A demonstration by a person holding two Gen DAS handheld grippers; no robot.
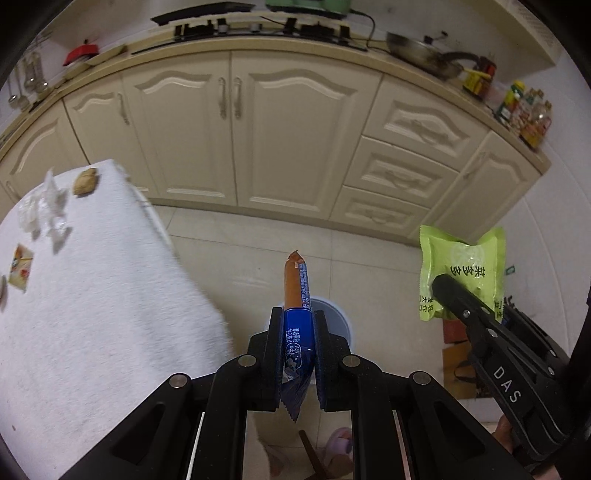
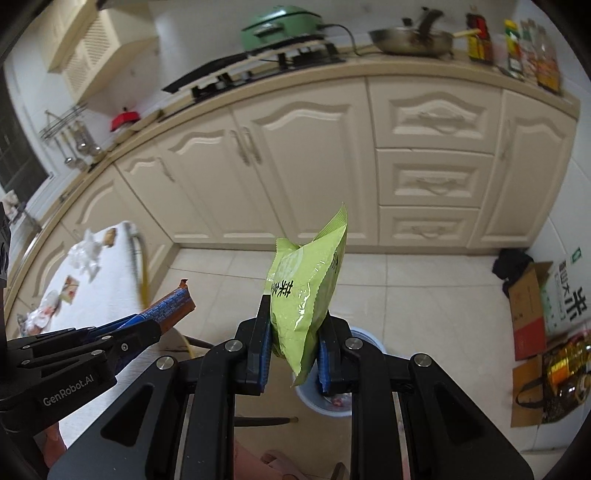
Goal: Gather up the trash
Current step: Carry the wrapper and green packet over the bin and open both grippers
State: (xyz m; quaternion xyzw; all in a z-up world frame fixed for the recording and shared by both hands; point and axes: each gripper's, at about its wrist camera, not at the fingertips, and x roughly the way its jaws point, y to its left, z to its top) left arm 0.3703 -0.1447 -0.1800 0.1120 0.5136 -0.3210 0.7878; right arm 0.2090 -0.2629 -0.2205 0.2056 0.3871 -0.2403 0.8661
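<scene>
I am looking at a kitchen with cream panelled cabinets (image 1: 236,129) under a beige counter, and a pale tiled floor (image 2: 424,295) below. On the counter sit a black gas hob (image 2: 258,70), a green lidded electric pot (image 2: 280,24) and a steel frying pan (image 2: 410,40).

To my left is a surface covered in a white towel (image 1: 103,295). On it lie crumpled clear plastic wrappers (image 1: 48,210), a brown lumpy scrap (image 1: 85,181) near the far edge, and a small printed sachet (image 1: 21,269) closer to me.

My left tool (image 1: 295,347) is clamped on a long blue and orange sausage-stick wrapper (image 1: 295,291), which stands upright between the jaws, its orange tip pointing away from me. It hangs in the air beyond the towel's edge, above a white round bin (image 1: 338,321) on the floor.

My right tool (image 2: 293,350) is closed around a light green snack packet with black lettering (image 2: 306,280), gripped near its lower end so most of it rises above the jaws. The same bin shows just beneath this tool in the right wrist view.

The two tools are side by side, near each other but apart. Against the right wall stand cardboard boxes (image 2: 528,314) and a bottle of yellow oil in a bag (image 2: 565,369).
</scene>
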